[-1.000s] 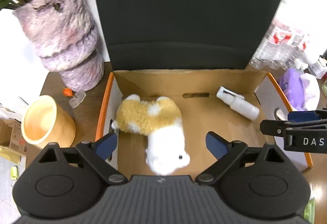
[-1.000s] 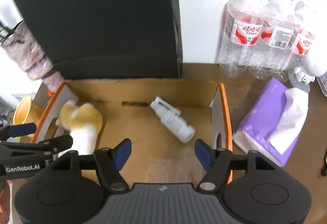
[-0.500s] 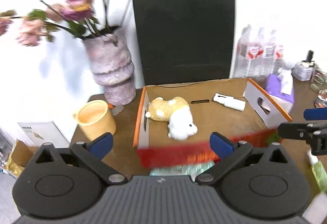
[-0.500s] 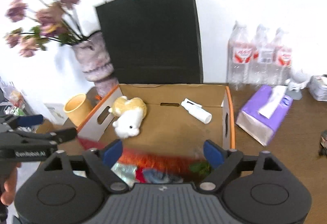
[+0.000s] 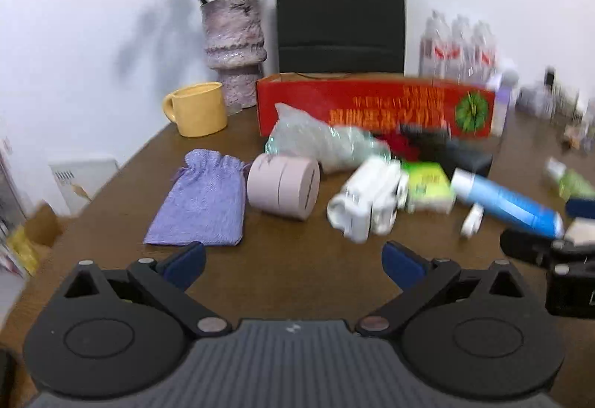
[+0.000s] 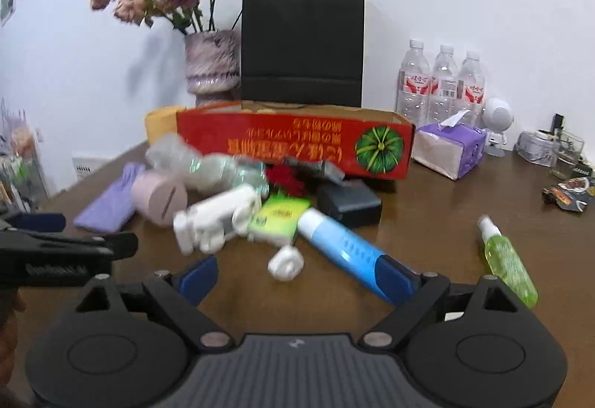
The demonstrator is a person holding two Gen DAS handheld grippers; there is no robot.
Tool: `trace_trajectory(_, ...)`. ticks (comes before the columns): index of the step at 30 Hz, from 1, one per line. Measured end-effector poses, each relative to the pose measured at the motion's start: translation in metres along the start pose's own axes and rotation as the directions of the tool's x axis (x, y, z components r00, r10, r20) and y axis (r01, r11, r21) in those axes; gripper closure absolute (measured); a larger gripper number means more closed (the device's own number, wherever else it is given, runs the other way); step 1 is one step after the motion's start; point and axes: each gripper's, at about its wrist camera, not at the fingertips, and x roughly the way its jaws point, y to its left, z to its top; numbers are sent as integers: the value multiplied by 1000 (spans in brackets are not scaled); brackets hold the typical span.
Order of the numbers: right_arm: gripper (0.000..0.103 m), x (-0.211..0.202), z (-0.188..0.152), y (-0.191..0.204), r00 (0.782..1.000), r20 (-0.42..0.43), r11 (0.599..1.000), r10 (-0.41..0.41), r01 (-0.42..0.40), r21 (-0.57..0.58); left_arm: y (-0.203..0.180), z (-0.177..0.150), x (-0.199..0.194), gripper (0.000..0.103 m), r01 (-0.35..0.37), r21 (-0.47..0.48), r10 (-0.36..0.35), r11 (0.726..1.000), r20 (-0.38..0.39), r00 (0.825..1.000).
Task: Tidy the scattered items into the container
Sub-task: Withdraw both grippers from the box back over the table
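- The box (image 6: pixel 293 144) stands at the back of the table (image 5: pixel 297 274), its red wall facing the grippers; the scattered things lie just in front of it.
- Pouch (image 5: pixel 202 199): soft and light, likely best pinched at the gathered neck.
- Pink roll (image 5: pixel 284 185): stiff, on its side, may roll; grip across the flat ends.
- Blue tube (image 6: pixel 342 244): smooth, probably slippery; take it mid-body.
- Green spray bottle (image 6: pixel 507 259) lies apart on the right, with bare table around it.
- Left gripper (image 5: pixel 293 261) and right gripper (image 6: pixel 297 276) both hover spread wide, holding nothing.
- The near table is bare, while the central heap is crowded.
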Motion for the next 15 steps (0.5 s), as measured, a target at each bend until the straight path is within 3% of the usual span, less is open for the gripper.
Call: trace_trajectory(15,16,7,-38,2,998,-64,999,-26,28,20,-13,-35,10,0,36,17,-34,999,-86,996)
